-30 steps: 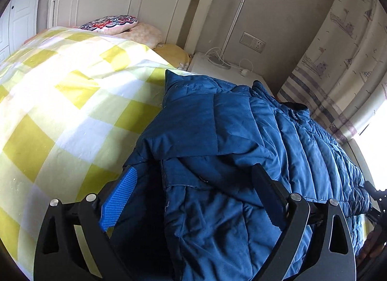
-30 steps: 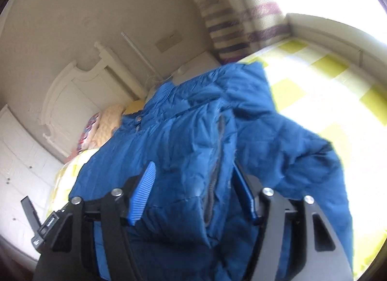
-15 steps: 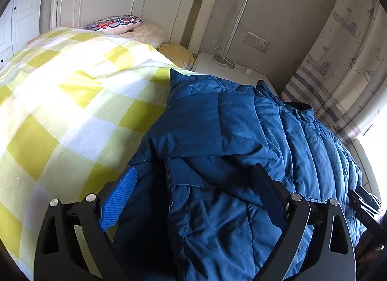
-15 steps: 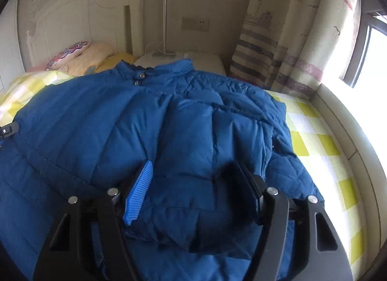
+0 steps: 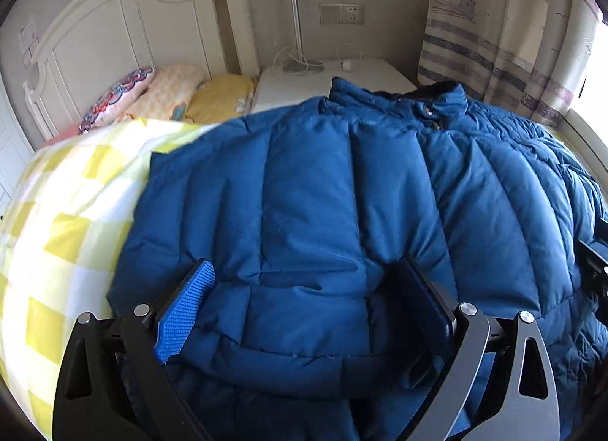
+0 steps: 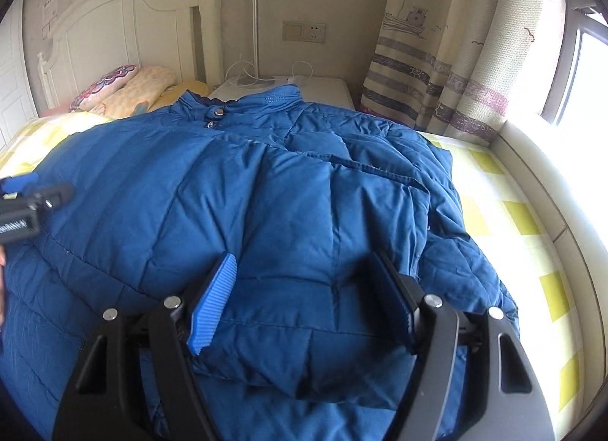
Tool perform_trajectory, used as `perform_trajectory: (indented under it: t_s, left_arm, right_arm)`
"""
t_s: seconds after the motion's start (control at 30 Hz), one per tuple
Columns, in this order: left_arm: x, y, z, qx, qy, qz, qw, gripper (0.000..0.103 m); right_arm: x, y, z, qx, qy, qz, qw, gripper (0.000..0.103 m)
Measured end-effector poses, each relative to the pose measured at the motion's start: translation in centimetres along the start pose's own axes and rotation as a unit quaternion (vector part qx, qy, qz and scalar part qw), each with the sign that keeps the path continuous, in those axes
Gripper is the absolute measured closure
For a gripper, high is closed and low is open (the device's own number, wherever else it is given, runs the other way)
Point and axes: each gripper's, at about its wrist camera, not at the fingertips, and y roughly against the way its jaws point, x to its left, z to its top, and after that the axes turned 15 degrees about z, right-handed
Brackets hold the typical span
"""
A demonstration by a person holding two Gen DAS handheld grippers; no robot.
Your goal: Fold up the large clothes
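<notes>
One blue puffer jacket (image 5: 342, 194) lies spread on the bed (image 5: 64, 220), collar toward the headboard (image 5: 125, 34) at 12 o'clock, both sleeves folded in over the body. Two tongs are present: the left tongs (image 5: 304, 312) and right tongs (image 6: 304, 300) each stand wide, a folded sleeve bulging between their fingers. Three pillows (image 5: 171, 93) sit at 10 o'clock. A yellow-checked cover dresses the bed; one nightstand (image 6: 323, 86), one curtain (image 6: 437, 42) and one window (image 6: 585, 68) fill the 1 to 3 o'clock side.
</notes>
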Motion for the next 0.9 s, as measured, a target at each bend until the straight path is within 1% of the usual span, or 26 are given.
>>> perform_trajectory:
  t_s: [0.07, 0.1, 0.13, 0.17, 0.23, 0.27, 0.3, 0.37, 0.4, 0.43, 0.5, 0.53, 0.57, 0.6, 0.67, 0.7, 0.73, 0.77, 0.8, 0.83, 0.87, 0.9]
  left_arm:
    - [0.1, 0.9, 0.5, 0.005, -0.005, -0.001, 1.0, 0.011]
    - [0.3, 1.6, 1.0, 0.003, -0.005, -0.012, 0.9999, 0.011]
    - [0.6, 2.4, 1.7, -0.007, 0.001, -0.021, 0.9998, 0.011]
    - [0.9, 3.1, 2.5, -0.021, 0.007, -0.022, 0.9995, 0.011]
    - [1.2, 3.3, 4.2, -0.037, 0.015, -0.008, 0.9992, 0.011]
    - [1.2, 2.6, 4.8, -0.034, 0.017, -0.003, 0.9993, 0.011]
    - [1.1, 1.6, 5.2, -0.026, 0.016, 0.005, 0.9995, 0.011]
    - [0.4, -1.8, 5.0, 0.016, 0.002, 0.033, 0.9993, 0.011]
    - [0.2, -3.3, 4.5, 0.036, -0.005, 0.032, 0.9988, 0.01]
    - [0.1, -3.9, 4.2, 0.043, -0.006, 0.023, 0.9988, 0.009]
    - [0.4, -3.2, 4.5, 0.039, -0.008, 0.018, 0.999, 0.01]
    - [0.6, -2.6, 4.9, 0.035, -0.009, 0.003, 0.9993, 0.009]
    - [1.0, -1.9, 5.5, 0.022, -0.007, -0.008, 0.9997, 0.009]
    - [1.5, -1.3, 6.1, 0.007, -0.004, -0.004, 1.0, 0.009]
    - [2.4, -0.7, 7.4, -0.015, 0.004, 0.02, 0.9997, 0.009]
    - [2.7, -1.1, 7.8, -0.018, 0.009, 0.032, 0.9993, 0.009]
    - [3.0, -1.7, 8.1, -0.012, 0.011, 0.041, 0.999, 0.009]
    - [3.0, -2.9, 8.1, 0.002, 0.008, 0.046, 0.9989, 0.009]
    - [2.8, -4.0, 7.9, 0.017, 0.002, 0.048, 0.9987, 0.009]
    - [2.6, -5.2, 7.4, 0.032, -0.007, 0.051, 0.9981, 0.009]
    - [2.3, -6.2, 6.7, 0.046, -0.017, 0.048, 0.9976, 0.008]
    - [2.3, -6.2, 6.5, 0.045, -0.021, 0.045, 0.9978, 0.008]
  right_arm:
    - [0.0, 0.0, 0.0, 0.0, -0.001, 0.001, 1.0, 0.031]
    - [-0.1, 0.0, 0.0, 0.0, -0.001, 0.002, 1.0, 0.031]
    - [-0.1, 0.0, 0.0, 0.0, -0.002, 0.004, 1.0, 0.03]
    - [-0.1, 0.0, 0.0, 0.0, -0.002, 0.004, 1.0, 0.03]
    - [-0.1, 0.0, 0.0, 0.0, -0.001, 0.002, 1.0, 0.03]
    - [-0.1, 0.0, 0.0, 0.0, -0.001, 0.003, 1.0, 0.03]
    - [-0.1, 0.0, 0.0, 0.0, -0.001, 0.002, 1.0, 0.03]
    - [-0.2, 0.1, 0.0, 0.0, -0.001, 0.003, 1.0, 0.029]
    - [-0.1, 0.1, 0.0, -0.001, -0.002, 0.006, 1.0, 0.028]
    - [-0.3, 0.2, 0.0, -0.001, -0.004, 0.014, 1.0, 0.028]
    - [-0.6, 0.8, 0.4, 0.004, -0.014, 0.026, 1.0, 0.028]
    - [-0.7, 1.2, 0.9, 0.004, -0.015, 0.032, 0.999, 0.028]
    - [-0.6, 1.5, 1.6, -0.002, -0.011, 0.035, 0.999, 0.028]
    - [-0.5, 1.7, 2.3, -0.009, -0.008, 0.035, 0.999, 0.028]
    - [-0.1, 1.5, 4.2, -0.019, 0.0, 0.037, 0.999, 0.028]
    - [0.1, 0.8, 4.9, -0.015, 0.006, 0.037, 0.999, 0.028]
    - [0.5, -0.4, 5.5, -0.001, 0.014, 0.037, 0.999, 0.028]
    - [0.8, -1.9, 5.8, 0.023, 0.023, 0.037, 0.999, 0.028]
    - [1.1, -3.4, 5.9, 0.054, 0.03, 0.032, 0.998, 0.025]
    - [1.2, -4.4, 5.8, 0.072, 0.038, 0.025, 0.996, 0.023]
    - [1.4, -4.5, 5.8, 0.075, 0.044, 0.025, 0.996, 0.023]
    - [1.2, -4.4, 6.2, 0.081, 0.042, 0.033, 0.995, 0.023]
